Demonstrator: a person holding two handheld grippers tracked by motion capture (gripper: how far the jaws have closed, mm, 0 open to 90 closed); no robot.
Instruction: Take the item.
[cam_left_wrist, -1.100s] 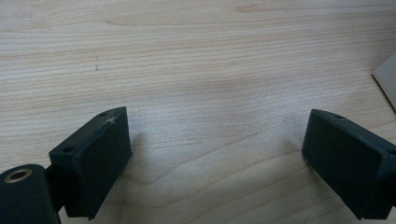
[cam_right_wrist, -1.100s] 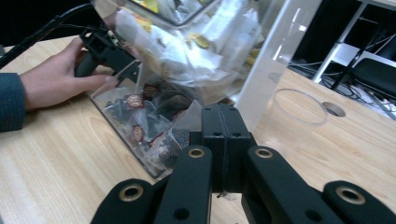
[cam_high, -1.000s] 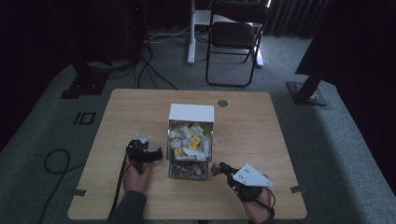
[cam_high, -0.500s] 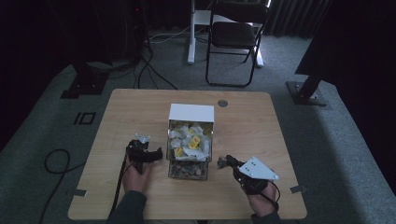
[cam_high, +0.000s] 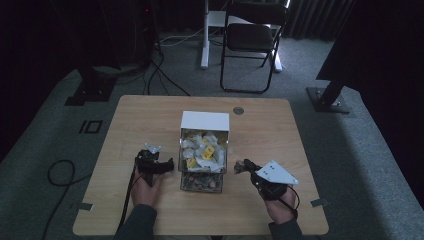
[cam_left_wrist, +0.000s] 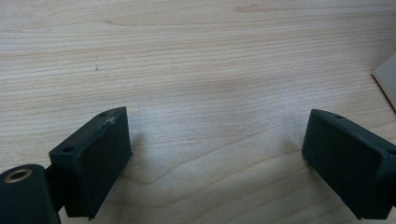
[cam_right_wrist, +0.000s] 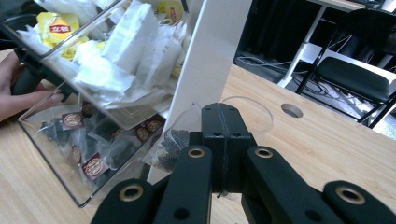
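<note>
Tea bag extracted from dispenser; placement judged outstanding.

The right tool (cam_right_wrist: 223, 140) is clamped on a mesh tea bag (cam_right_wrist: 169, 144), held just beside the clear dispenser box (cam_high: 204, 150) on the worktop (cam_high: 150, 112). The left tool (cam_left_wrist: 215, 154) is spread wide, with nothing gripped, over bare wood left of the box. The box wall is judged the nearest obstruction.

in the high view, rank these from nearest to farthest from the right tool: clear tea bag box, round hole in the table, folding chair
1. Clear tea bag box, just to the left of the right tool, mid-table.
2. Round hole, near the table's far edge.
3. Folding chair, on the floor beyond the table.
</note>
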